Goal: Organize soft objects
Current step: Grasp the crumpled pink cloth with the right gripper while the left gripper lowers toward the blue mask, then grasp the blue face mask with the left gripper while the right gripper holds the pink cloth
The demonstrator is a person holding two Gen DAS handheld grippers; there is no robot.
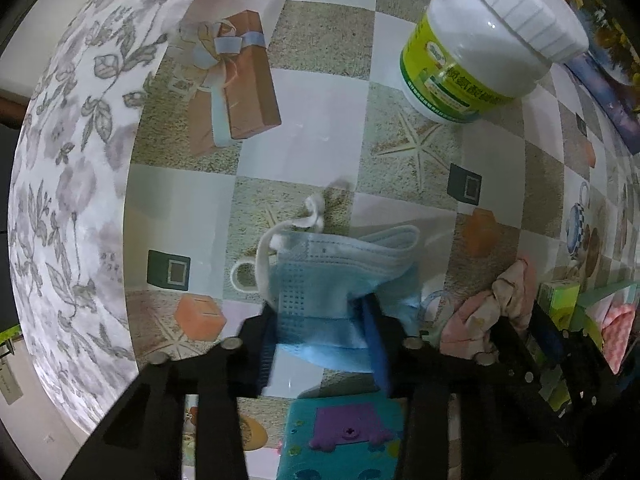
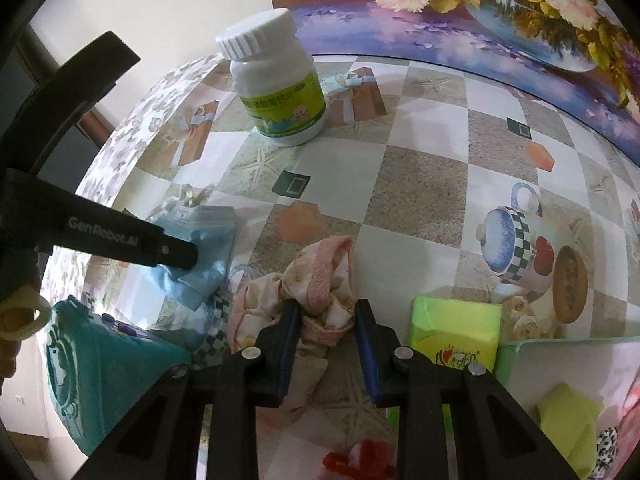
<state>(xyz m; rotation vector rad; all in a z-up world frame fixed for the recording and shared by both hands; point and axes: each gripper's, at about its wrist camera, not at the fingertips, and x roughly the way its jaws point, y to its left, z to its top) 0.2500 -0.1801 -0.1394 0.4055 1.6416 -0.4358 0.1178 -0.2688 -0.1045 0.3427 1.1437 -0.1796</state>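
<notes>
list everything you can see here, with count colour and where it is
face mask: 1, light blue with white ear loops, on the table between the left fingers
cloth bundle: 1, pale pink, bunched between the right fingers
bottle: 1, white with green label, upright at the far side
tissue pack: 1, lime green, beside the bin
bin: 1, pale green, near right corner, soft items inside
teal toy: 1, teal with purple panel, near edge
tablecloth: 1, checked with printed pictures
left gripper: 1, black, blue pads, on the mask
right gripper: 1, black, blue pads, clamping the bundle
</notes>
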